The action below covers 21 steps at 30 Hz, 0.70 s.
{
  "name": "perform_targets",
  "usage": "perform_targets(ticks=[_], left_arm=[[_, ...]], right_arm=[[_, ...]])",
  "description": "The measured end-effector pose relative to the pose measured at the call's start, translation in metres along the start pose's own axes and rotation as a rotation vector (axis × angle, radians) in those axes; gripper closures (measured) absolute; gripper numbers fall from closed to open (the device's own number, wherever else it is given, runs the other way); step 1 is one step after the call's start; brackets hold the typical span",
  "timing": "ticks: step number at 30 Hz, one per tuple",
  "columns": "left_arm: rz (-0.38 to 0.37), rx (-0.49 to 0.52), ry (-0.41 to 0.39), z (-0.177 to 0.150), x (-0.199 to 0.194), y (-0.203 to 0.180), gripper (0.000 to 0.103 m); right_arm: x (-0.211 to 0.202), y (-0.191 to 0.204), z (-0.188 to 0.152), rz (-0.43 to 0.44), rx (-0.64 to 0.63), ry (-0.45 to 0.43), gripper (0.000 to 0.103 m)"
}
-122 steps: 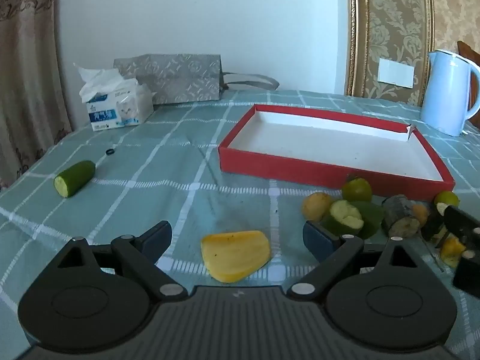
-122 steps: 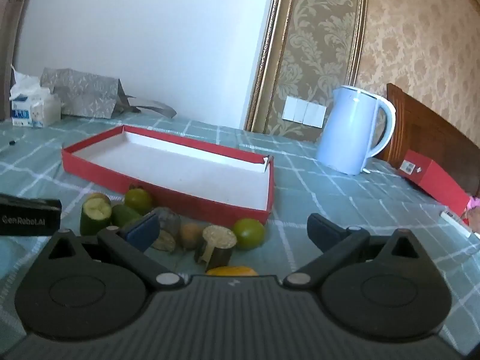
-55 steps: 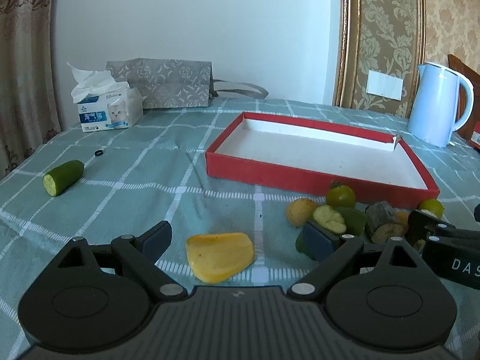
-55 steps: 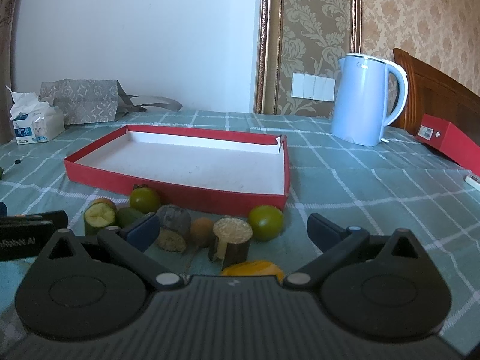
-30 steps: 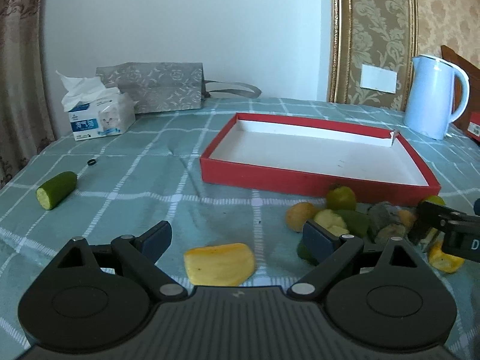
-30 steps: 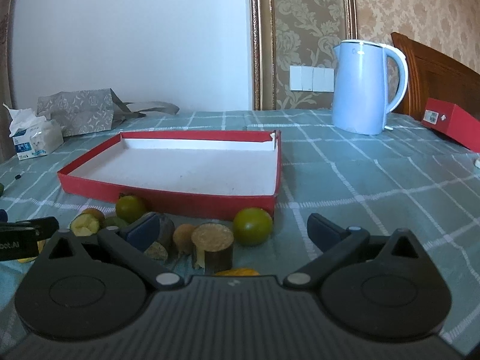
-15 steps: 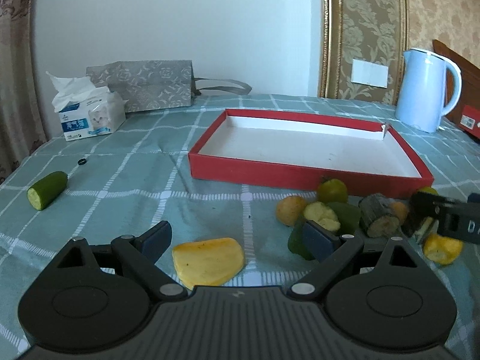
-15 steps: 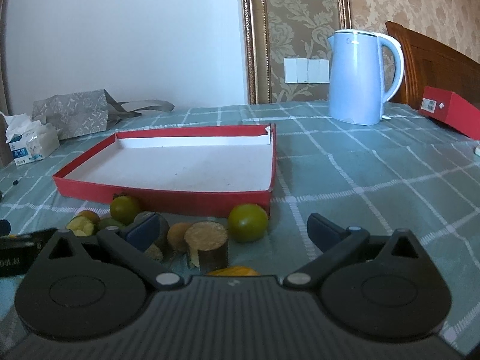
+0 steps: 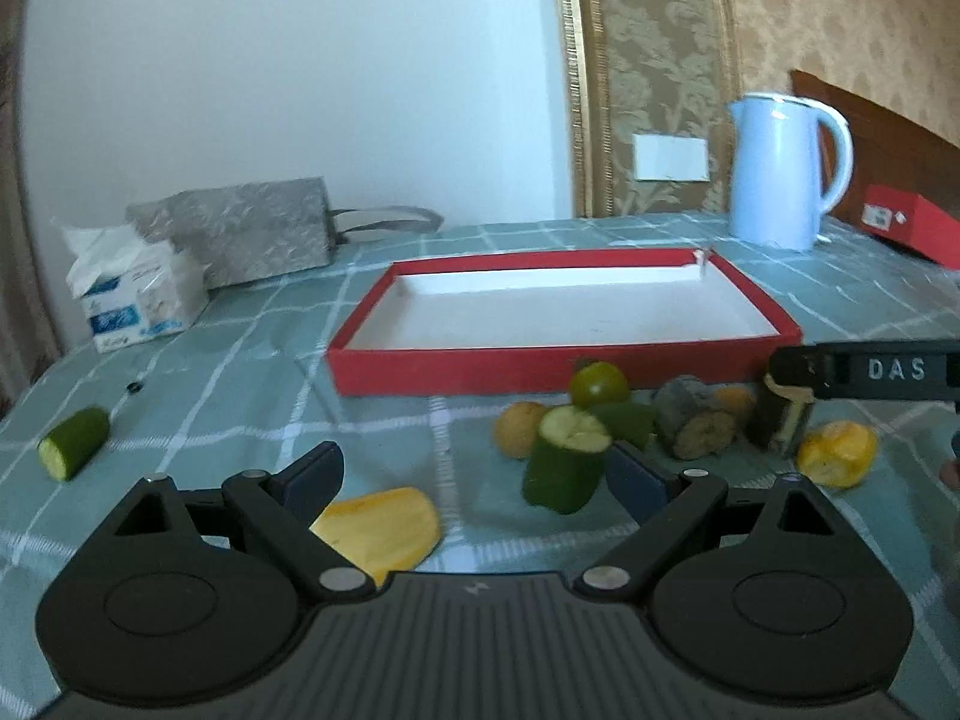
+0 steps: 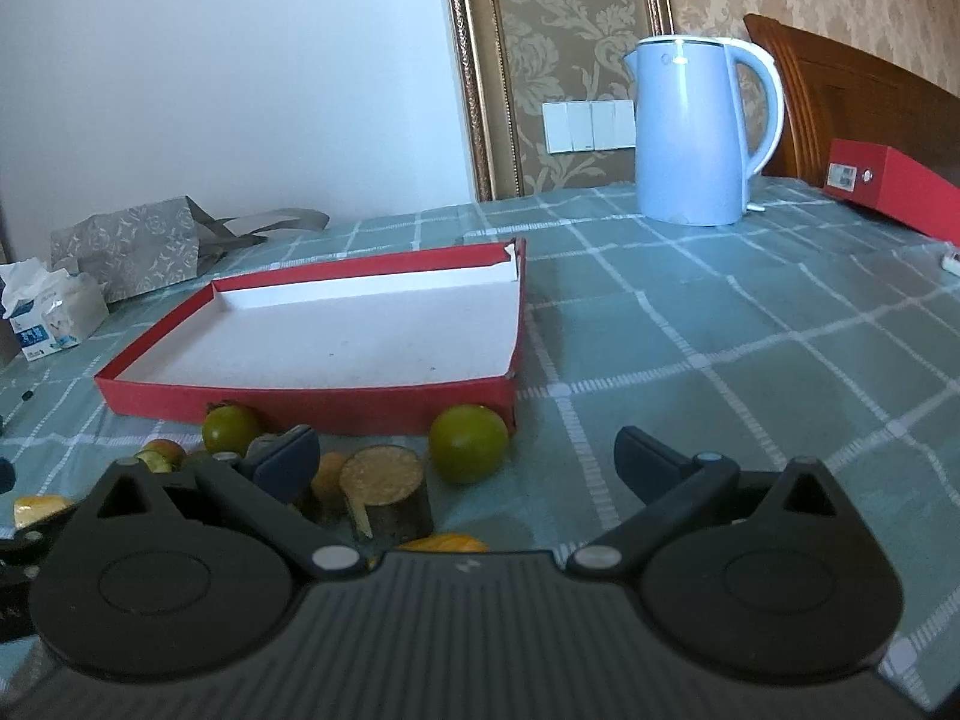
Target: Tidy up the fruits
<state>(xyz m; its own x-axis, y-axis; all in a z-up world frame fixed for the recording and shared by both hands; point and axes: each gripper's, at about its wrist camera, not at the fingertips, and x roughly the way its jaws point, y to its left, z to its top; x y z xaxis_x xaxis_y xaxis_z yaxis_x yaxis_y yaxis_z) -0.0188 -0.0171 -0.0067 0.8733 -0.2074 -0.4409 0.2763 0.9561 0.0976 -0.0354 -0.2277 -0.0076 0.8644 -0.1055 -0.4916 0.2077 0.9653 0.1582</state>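
An empty red tray (image 9: 564, 371) with a white floor lies on the checked tablecloth; it also shows in the right wrist view (image 10: 312, 402). Before its near wall lie several fruit pieces: a green round fruit (image 9: 598, 384), a cut cucumber piece (image 9: 567, 459), a dark stub (image 9: 693, 425) and an orange piece (image 9: 837, 461). A yellow mango slice (image 9: 378, 531) lies between the fingers of my open left gripper (image 9: 474, 474). My right gripper (image 10: 465, 456) is open over a dark cut stub (image 10: 387, 498) and a green round fruit (image 10: 468, 443).
A second cucumber piece (image 9: 75, 450) lies far left. A tissue pack (image 9: 138, 300) and grey bag (image 9: 240, 234) stand at the back left. A blue kettle (image 10: 699, 126) and a red box (image 10: 888, 186) stand at the back right.
Both grippers have swung left and edged closer to the fruit pile, so the tray sits further right in both views. Both grippers stay open and empty.
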Motion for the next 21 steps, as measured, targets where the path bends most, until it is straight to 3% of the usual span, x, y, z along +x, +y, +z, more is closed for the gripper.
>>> perform_targets(ticks=[11,21], left_arm=[[-0.001,0.027,0.016,-0.011,-0.003,0.021,0.008],[-0.048,-0.148,0.158,-0.011,0.026,0.058,0.009]], right_arm=[[0.0,0.001,-0.001,0.04,-0.005,0.016,0.0],[0.002,0.001,-0.002,0.038,-0.002,0.025,0.0]])
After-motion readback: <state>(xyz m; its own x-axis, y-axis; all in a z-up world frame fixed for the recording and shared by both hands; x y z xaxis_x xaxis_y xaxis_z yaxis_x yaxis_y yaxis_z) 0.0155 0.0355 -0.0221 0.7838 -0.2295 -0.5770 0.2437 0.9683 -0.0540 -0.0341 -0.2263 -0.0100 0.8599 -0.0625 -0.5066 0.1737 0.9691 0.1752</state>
